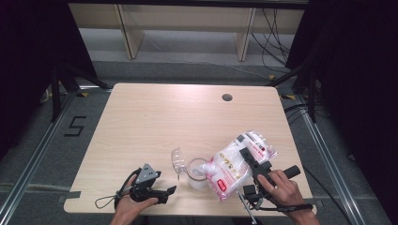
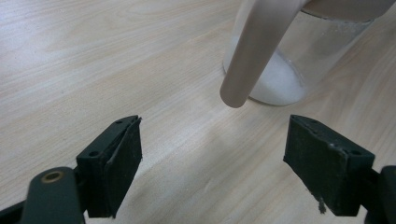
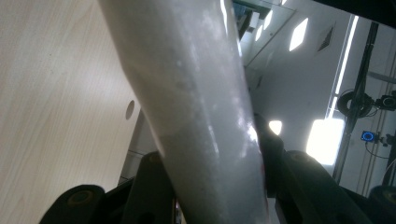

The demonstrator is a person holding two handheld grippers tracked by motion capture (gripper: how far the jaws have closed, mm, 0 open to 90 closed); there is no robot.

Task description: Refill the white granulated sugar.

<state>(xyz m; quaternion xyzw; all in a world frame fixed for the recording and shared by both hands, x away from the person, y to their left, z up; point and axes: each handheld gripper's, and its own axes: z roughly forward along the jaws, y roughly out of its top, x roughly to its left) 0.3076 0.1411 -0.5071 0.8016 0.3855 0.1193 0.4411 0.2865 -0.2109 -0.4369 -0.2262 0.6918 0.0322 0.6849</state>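
Bag (image 1: pixel 237 164) perhaps overhanging jar (image 1: pixel 196 172)

table (image 1: pixel 155 117): light wood | on it: clear cup (image 1: pixel 196 174), plastic scoop (image 1: pixel 178 161)

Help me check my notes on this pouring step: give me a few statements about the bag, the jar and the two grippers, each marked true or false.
1. The right gripper is clamped on the bag. True.
2. The left gripper holds the jar. False: its jaws are open and apart from the jar.
3. The jar has white powder at its bottom. True.
4. The bag lies flat at the far edge of the table. False: it is held tilted beside the jar, near the front edge.
5. A clear scoop leans at the jar. True.
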